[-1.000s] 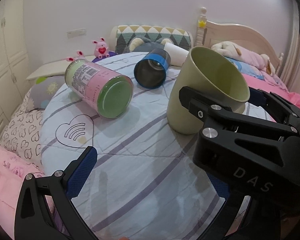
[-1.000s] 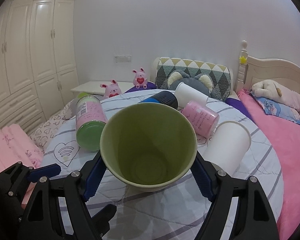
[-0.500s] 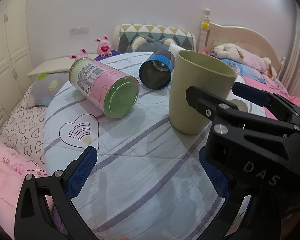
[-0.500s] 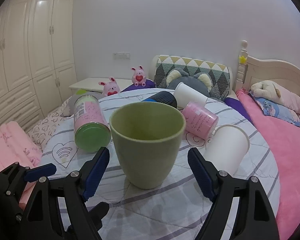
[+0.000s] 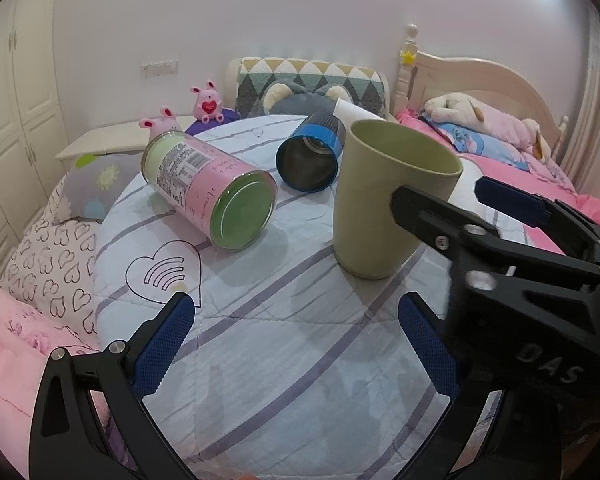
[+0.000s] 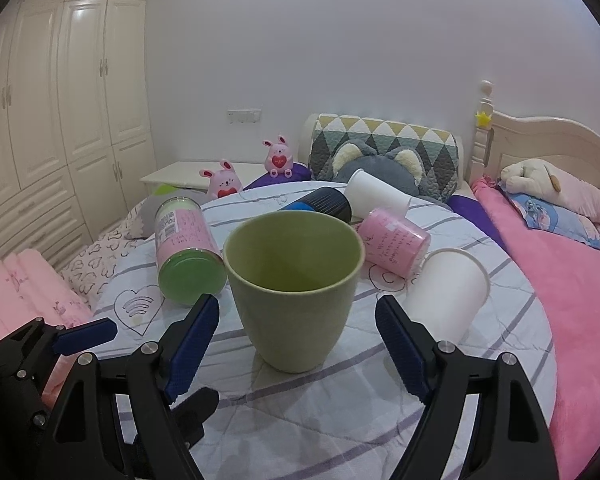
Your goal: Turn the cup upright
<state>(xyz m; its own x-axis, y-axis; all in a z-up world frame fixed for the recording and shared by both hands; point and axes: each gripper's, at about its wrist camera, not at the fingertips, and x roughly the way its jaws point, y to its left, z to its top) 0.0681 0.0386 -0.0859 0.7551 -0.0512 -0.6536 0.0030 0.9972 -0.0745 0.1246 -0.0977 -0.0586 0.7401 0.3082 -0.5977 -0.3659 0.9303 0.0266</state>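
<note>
Right wrist view, left to right: my left gripper [image 6: 85, 334] sits at the lower left edge, fingers apart, nothing between them. Pink-labelled can with green end [image 6: 188, 254] lies on its side left of centre. Green cup [image 6: 294, 288] stands upright mid-frame on the striped round table [image 6: 340, 408], mouth up. My right gripper [image 6: 298, 344] has fingers spread wide, one either side of the cup's base, neither touching it. Blue-rimmed black cup [image 6: 320, 202] lies tipped behind it. Right of centre a small pink can [image 6: 392, 242] and a white paper cup [image 6: 446, 292] lie on their sides.
</note>
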